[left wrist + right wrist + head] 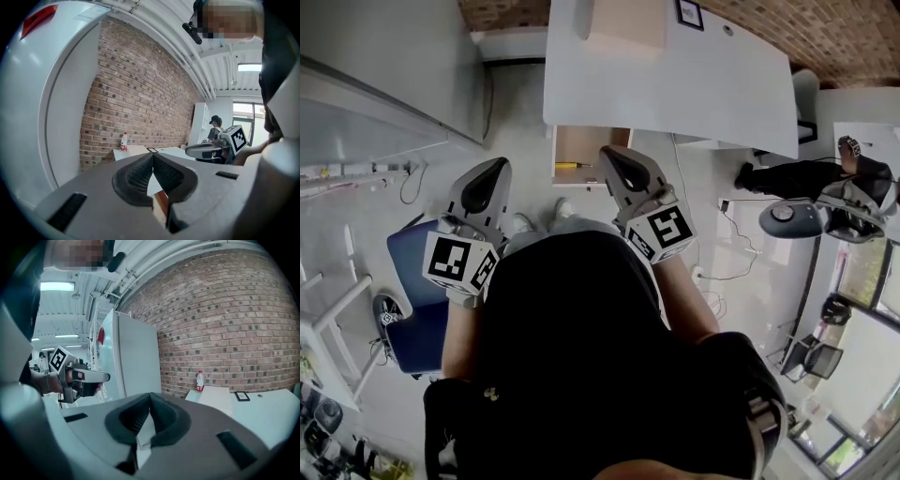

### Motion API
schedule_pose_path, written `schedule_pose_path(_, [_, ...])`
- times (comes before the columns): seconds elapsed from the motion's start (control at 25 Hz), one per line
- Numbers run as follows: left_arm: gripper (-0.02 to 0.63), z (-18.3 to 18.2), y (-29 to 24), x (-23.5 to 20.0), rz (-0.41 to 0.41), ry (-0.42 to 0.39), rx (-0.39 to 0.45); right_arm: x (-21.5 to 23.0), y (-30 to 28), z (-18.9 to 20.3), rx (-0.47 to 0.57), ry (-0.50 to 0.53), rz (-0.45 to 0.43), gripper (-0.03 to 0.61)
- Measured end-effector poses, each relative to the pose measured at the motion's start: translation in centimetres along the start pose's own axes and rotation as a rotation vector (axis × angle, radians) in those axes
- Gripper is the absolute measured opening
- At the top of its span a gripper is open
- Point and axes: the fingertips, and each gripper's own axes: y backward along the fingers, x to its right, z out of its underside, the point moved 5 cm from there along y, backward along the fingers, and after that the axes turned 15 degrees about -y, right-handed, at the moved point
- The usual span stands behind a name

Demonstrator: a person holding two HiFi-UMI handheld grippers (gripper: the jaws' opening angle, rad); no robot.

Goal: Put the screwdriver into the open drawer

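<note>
Screwdriver: a yellow-handled screwdriver (568, 165) is seen lying inside the open drawer (598, 142), close to its left wall.
Drawer: it is pulled out from under the near edge of the white counter (694, 84), toward that edge's left corner; its wooden floor is otherwise bare.
Left claw: the left claw (153, 157) is drawn together at the tips, with nothing held between the pads; it is raised in front of the body.
Right claw: the right claw (150, 396) is likewise closed and empty, and is held level with the other, the two well apart.
Step in hand: the placement is judged complete, since the tool rests in the drawer and neither claw carries anything.
Next move: little more appears to be called for; if the drawer were to be pushed in, a closed claw would have to be brought against its front wall without being caught under the counter's near edge.
Edges: the counter's near edge overhangs the back of the drawer, so entry is possible only from above the front part.
Open room: bare floor is seen before the drawer; a blue chair (417, 281) stands to the left and cables (727, 253) lie to the right, both apart from the drawer.
Far side: a bottle (200, 379) stands at the counter's far edge by the brick wall (225, 315).
</note>
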Motion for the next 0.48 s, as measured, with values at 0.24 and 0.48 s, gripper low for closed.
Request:
schedule_pose_path(0.24, [0.005, -1.7, 0.8, -0.8, 0.021, -0.021, 0.043, -1.6, 1.7, -2.3, 0.067, 0.021, 0.031, 0.011])
schedule_pose_path(0.48, [0.005, -3.3, 1.1, -0.9, 0.07, -0.065, 0.075, -2.5, 2.7, -3.7, 0.11, 0.017, 0.05, 0.011])
